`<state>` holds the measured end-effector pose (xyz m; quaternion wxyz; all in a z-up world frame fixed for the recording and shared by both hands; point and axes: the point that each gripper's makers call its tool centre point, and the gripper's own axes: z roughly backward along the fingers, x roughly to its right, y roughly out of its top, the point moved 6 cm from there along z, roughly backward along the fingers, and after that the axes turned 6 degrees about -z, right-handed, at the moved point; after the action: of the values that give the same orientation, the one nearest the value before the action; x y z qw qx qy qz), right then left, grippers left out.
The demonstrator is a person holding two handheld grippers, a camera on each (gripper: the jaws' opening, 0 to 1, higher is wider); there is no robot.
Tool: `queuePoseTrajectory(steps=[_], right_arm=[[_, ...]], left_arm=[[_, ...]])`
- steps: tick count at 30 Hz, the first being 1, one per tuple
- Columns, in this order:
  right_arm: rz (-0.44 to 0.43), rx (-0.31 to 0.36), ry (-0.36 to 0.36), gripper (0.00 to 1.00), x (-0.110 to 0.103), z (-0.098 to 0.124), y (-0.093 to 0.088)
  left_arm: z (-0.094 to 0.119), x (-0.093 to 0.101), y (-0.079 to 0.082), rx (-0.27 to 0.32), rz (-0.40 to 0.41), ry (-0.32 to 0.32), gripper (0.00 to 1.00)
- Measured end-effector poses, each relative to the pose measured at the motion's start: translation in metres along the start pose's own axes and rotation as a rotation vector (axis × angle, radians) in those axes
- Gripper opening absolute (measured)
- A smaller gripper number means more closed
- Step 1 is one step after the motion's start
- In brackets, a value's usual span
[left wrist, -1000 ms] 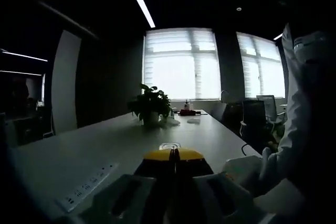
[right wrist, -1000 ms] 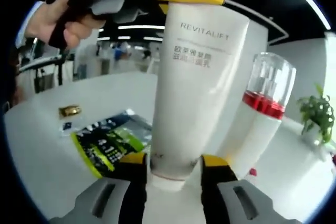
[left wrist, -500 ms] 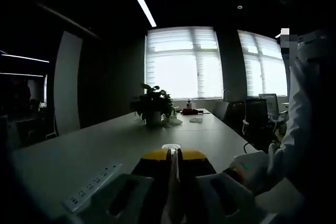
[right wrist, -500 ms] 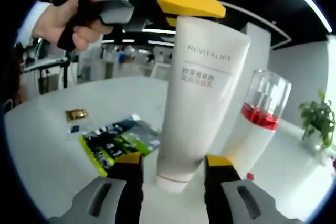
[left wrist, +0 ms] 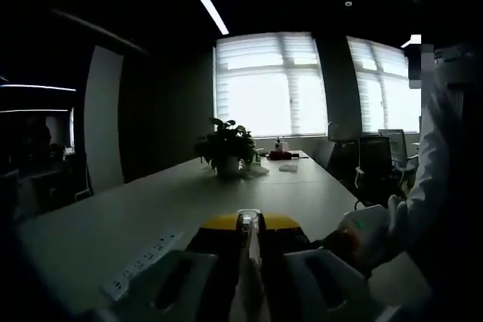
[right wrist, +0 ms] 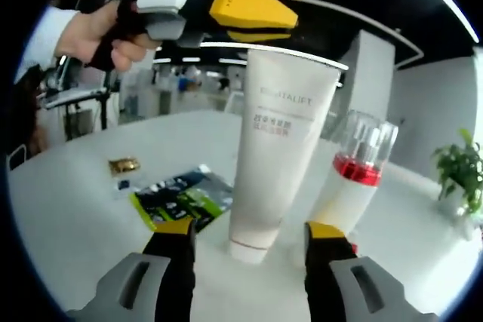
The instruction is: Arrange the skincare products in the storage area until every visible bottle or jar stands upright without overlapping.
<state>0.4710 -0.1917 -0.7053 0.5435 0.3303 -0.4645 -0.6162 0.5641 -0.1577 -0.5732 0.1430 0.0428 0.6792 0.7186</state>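
Note:
A white tube (right wrist: 275, 152) marked REVITALIFT stands on its cap on the white table (right wrist: 75, 216). From above, my left gripper (right wrist: 253, 24) is shut on its flat crimped top. In the left gripper view that thin crimp (left wrist: 248, 225) shows between the closed yellow jaws of my left gripper (left wrist: 249, 233). My right gripper (right wrist: 253, 243) is open, its jaws standing wide on either side of the tube's base and a little in front of it, touching nothing. A white bottle (right wrist: 349, 186) with a red band and clear cap stands upright just right of the tube.
A green and black sachet (right wrist: 181, 197) lies flat left of the tube, with a small gold item (right wrist: 123, 165) beyond it. A potted plant (right wrist: 460, 179) stands far right. A power strip (left wrist: 143, 262) is set into the table. A sleeve and hand (left wrist: 377, 224) are at the right.
My right gripper has opened wider and drawn back from the tube's cap, which it held between its jaws a second ago. My left gripper keeps its hold on the tube's top.

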Motion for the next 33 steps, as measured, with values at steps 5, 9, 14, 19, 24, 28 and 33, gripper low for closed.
queuePoseTrajectory(steps=[5, 9, 14, 19, 24, 28, 33], right_arm=[[-0.002, -0.034, 0.044, 0.65, -0.003, 0.005, -0.001], [-0.007, -0.066, 0.09, 0.71, -0.005, 0.009, -0.001], [-0.025, -0.105, 0.133, 0.83, -0.007, 0.011, -0.004], [0.005, -0.132, 0.175, 0.92, -0.012, 0.017, -0.005], [0.016, -0.143, 0.205, 0.98, -0.014, 0.023, -0.001], [0.031, -0.159, 0.233, 0.99, -0.014, 0.028, -0.003], [0.018, -0.176, 0.258, 0.99, -0.009, 0.039, -0.002]], left_arm=[[0.006, 0.002, -0.003, -0.065, 0.032, 0.021, 0.15], [0.013, 0.006, -0.007, -0.131, 0.027, 0.037, 0.16], [0.023, 0.014, -0.016, -0.215, 0.058, 0.056, 0.21], [0.032, 0.021, -0.025, -0.292, 0.056, 0.083, 0.26], [0.04, 0.027, -0.029, -0.317, 0.091, 0.106, 0.36], [0.047, 0.034, -0.034, -0.353, 0.132, 0.105, 0.43], [0.055, 0.043, -0.038, -0.354, 0.186, 0.12, 0.48]])
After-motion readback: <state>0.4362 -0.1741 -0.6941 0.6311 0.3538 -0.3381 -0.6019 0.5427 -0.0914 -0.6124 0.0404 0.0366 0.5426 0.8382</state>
